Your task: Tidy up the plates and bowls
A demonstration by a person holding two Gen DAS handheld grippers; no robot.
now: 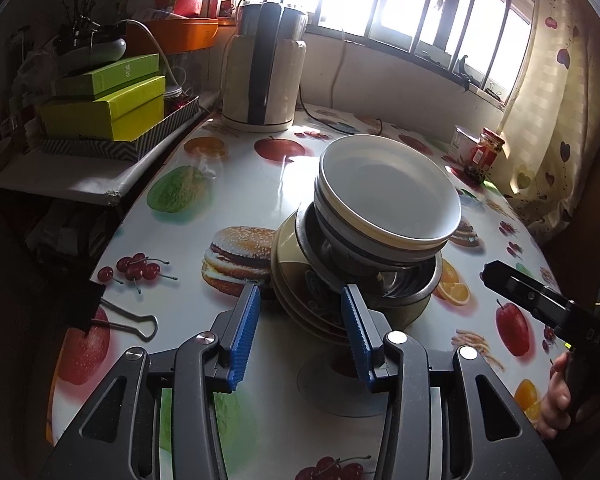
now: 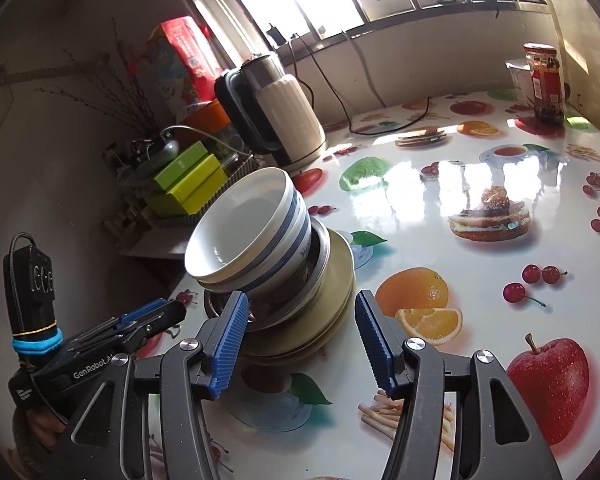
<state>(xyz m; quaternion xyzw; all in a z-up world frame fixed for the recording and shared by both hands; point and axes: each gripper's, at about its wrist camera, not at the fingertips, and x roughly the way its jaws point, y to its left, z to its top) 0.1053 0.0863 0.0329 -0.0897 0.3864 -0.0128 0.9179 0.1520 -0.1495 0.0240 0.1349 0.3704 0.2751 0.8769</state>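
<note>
Two grippers sit at the near edge of the bench (image 1: 172, 240), each with its blue pads spread apart and nothing between them. The left gripper (image 1: 300, 300) points at the near rim of the plates (image 1: 300, 312), pads just short of it, not pressing. The right gripper (image 2: 300, 312) faces the same stack from the other side; its left pad lies just beside the plates' rim, and whether it touches I cannot tell.

Just beyond them stands the stack, on the fruit-printed bench top: beige plates at the bottom, a steel bowl (image 1: 400, 280) on them, then white bowls (image 1: 388, 196) with blue bands nested on top. The upper bowls sit off-centre and tilted.

Farther off, a cream kettle (image 1: 264, 68) stands near the window, its cord trailing across the bench. Green boxes (image 1: 108, 108) are piled on a shelf at far left. A jar (image 2: 546, 80) with a red label stands at far right beside a white tub (image 2: 518, 80).
</note>
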